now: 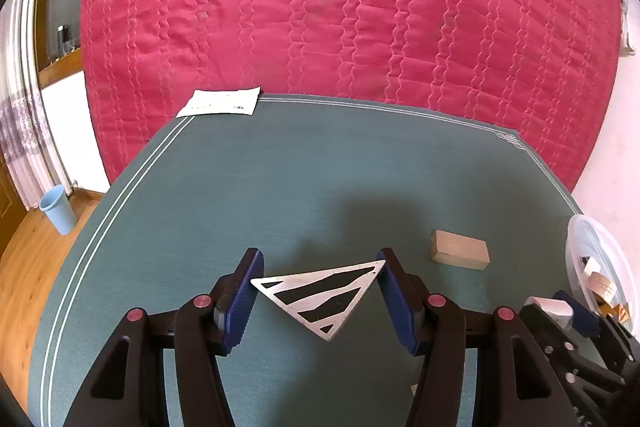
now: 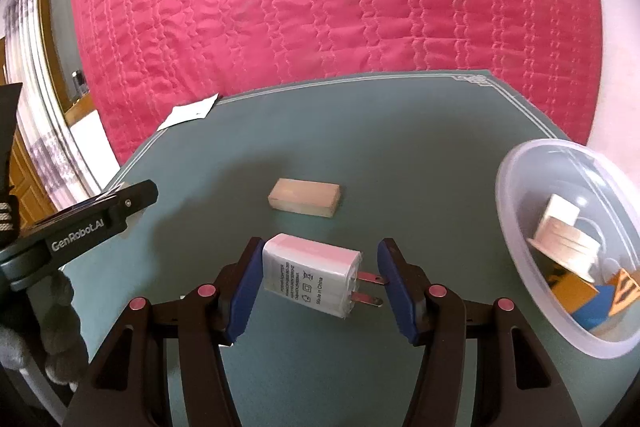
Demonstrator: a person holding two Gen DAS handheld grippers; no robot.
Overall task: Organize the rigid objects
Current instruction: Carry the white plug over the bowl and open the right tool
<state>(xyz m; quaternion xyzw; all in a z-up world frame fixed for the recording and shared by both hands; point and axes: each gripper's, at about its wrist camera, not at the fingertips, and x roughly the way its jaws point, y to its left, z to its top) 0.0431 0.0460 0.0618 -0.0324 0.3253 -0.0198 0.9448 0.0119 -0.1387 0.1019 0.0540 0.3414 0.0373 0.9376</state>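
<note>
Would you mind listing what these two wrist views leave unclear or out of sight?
- Clear bowl: left wrist view, cut off by the right edge; in the right wrist view its translucent wall blurs the contents.
- Paper sheet: both views, print too small to read.
- White charger: right wrist view, underside hidden; real contact with the pads unclear.
- Metal triangle: left wrist view, lifted or resting undecidable.

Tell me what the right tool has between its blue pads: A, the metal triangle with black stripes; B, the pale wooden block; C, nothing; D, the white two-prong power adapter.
D: the white two-prong power adapter sits clamped in the right tool, above the green mat.
</note>
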